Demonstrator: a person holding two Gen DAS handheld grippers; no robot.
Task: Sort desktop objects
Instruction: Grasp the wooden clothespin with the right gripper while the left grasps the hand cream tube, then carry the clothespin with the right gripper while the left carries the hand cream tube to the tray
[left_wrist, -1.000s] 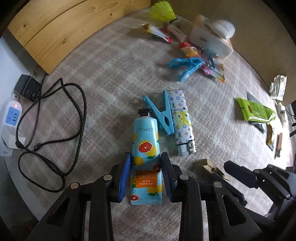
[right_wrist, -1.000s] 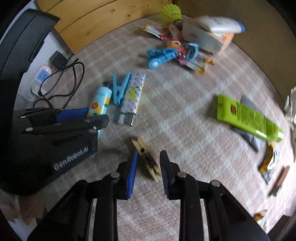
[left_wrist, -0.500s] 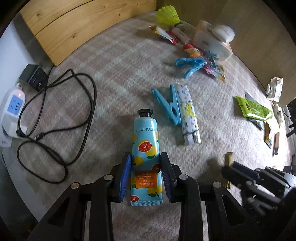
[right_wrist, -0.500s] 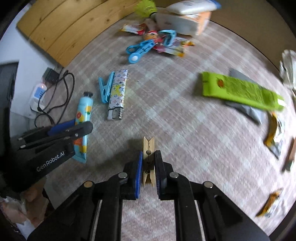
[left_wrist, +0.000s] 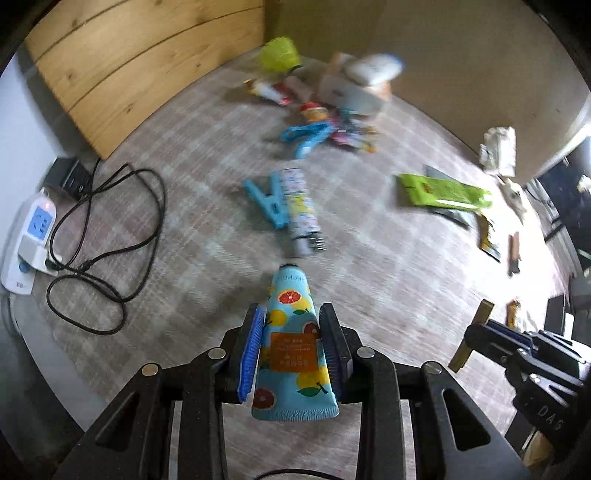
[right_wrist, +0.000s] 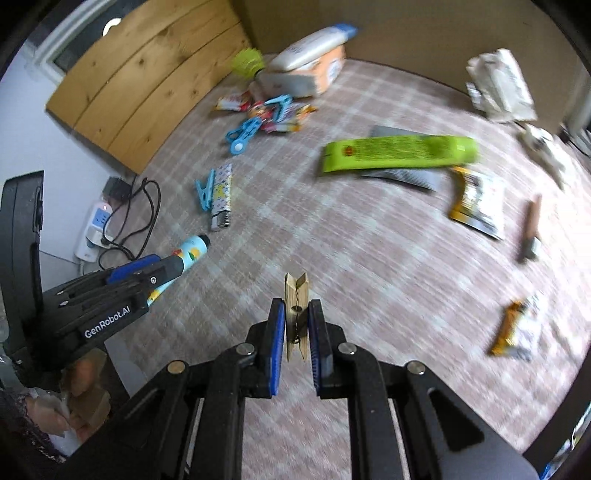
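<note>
Right wrist view showed the right claw (right_wrist: 297, 332) clamped on a wooden clothespin (right_wrist: 296, 295) and the left claw (left_wrist: 295, 350), jaws just closing, gripping the hand cream tube (left_wrist: 293, 347), both lifted off the table (right_wrist: 369, 258); carrying each to its group likely came next.

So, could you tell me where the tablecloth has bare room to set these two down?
Bare cloth lies between the lighter and the green packet, running toward the camera, and between the black cable and the blue peg. The heap by the tissue box is crowded.
</note>
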